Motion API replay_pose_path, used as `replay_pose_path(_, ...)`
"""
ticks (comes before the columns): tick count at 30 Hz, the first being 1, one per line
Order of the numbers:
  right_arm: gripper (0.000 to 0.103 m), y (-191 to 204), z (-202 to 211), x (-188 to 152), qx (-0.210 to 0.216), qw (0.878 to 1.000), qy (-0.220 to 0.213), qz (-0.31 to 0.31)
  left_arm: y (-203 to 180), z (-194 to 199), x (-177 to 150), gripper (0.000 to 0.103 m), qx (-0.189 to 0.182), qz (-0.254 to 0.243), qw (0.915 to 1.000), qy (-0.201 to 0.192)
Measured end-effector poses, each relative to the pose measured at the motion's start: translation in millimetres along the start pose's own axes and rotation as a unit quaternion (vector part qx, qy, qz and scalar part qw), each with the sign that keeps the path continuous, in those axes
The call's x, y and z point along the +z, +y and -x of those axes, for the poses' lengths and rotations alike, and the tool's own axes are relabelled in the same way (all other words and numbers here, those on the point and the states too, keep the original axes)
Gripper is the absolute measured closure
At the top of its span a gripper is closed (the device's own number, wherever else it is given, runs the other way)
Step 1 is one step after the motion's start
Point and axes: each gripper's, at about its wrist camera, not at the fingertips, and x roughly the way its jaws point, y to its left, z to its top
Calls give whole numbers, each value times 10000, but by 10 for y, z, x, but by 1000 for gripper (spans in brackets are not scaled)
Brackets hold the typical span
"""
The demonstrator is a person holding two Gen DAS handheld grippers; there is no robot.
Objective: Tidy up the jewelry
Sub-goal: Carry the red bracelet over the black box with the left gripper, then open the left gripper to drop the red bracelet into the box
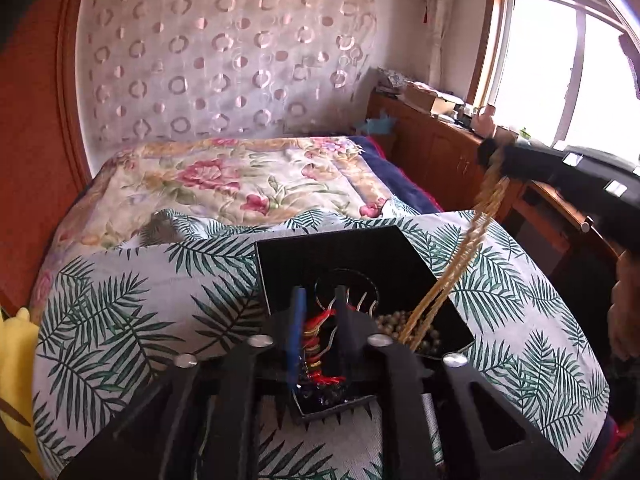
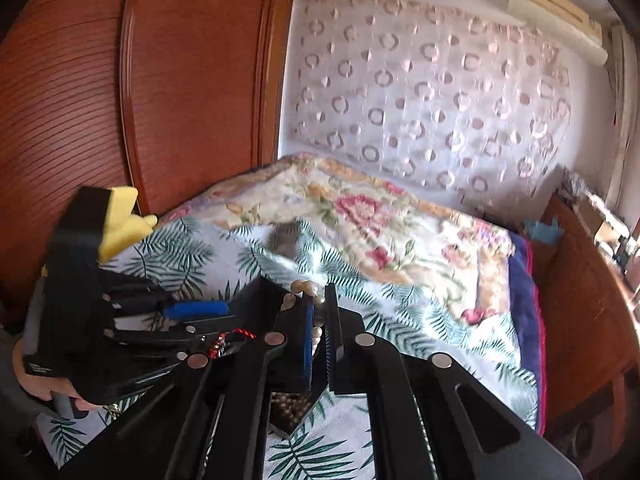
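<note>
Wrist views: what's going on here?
A person is sorting jewelry into a black open jewelry box on a palm-leaf print bedspread. The right hand-held gripper is shut on a cream pearl bead strand that trails down into the box onto a pile of dark round beads. The left hand-held gripper is over the box with a red and gold corded piece between its fingers; whether the pads press on it is unclear.
</note>
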Motion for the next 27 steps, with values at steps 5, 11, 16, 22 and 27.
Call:
replay_pose_path(5, 96, 13, -236, -158, 172, 9992, 305, -184, 28, 156, -43, 51, 92, 24, 9998, -147)
replay_pose_path(11, 66, 109, -389, -257, 282, 9981, 513, -203, 134, 398, -209, 29, 182, 41, 9995, -236)
replay_pose_path(16, 64, 126, -323, -316, 350, 9980, 431, -301, 225, 581, -446, 25, 187, 148, 9996, -158)
replay_pose_path(22, 64, 193, -18, -620, 550, 9971, 299, -439, 261, 807, -779, 25, 202, 111, 9997, -33)
replay_pose_path(27, 64, 292, 202, -993, 663, 9958, 344, -531, 257, 953, -1021, 25, 228, 8, 9997, 75)
